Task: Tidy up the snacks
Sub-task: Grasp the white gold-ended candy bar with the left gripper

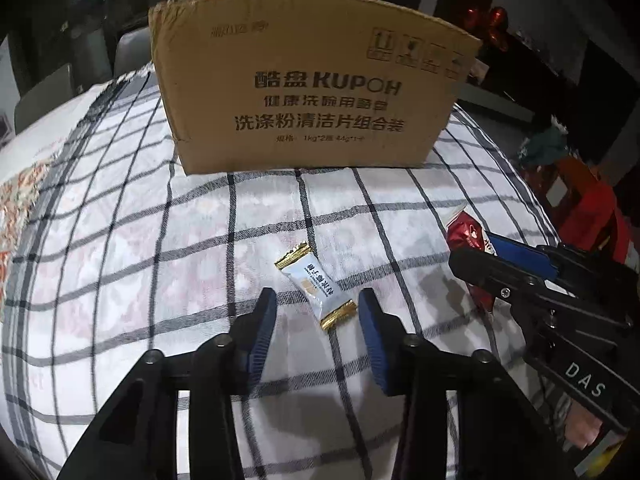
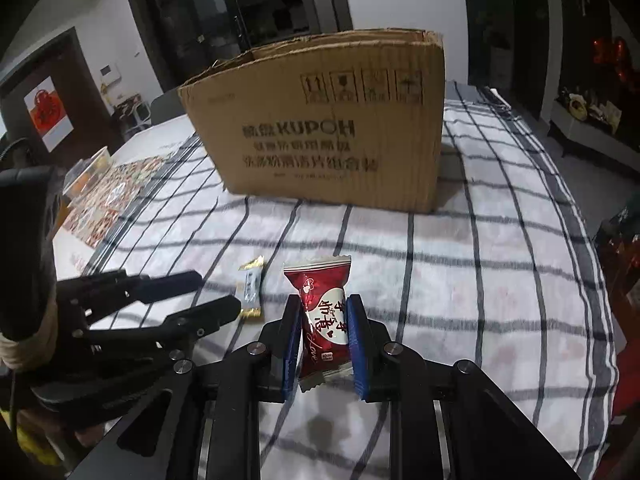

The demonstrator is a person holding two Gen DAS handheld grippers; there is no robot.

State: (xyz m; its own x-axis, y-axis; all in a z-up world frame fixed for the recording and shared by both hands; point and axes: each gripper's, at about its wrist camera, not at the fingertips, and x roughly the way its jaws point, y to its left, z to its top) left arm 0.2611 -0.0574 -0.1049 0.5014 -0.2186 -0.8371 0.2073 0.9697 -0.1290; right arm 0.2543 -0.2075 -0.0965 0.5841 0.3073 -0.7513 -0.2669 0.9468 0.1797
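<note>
- Snacks: your right gripper (image 2: 323,312) pinched the red snack (image 2: 320,312), lifted off the checked cloth (image 2: 460,280).
- Your left gripper (image 1: 317,300) stood spread around the white snack (image 1: 316,286) lying on the cloth.
- Cardboard box (image 1: 312,92) sat at twelve o'clock.

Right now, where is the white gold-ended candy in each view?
Left wrist: white candy low centre, on the cloth between the open left hand-held gripper fingers.
Right wrist: white candy left of centre.
Shared landmark: cardboard box behind it.
</note>
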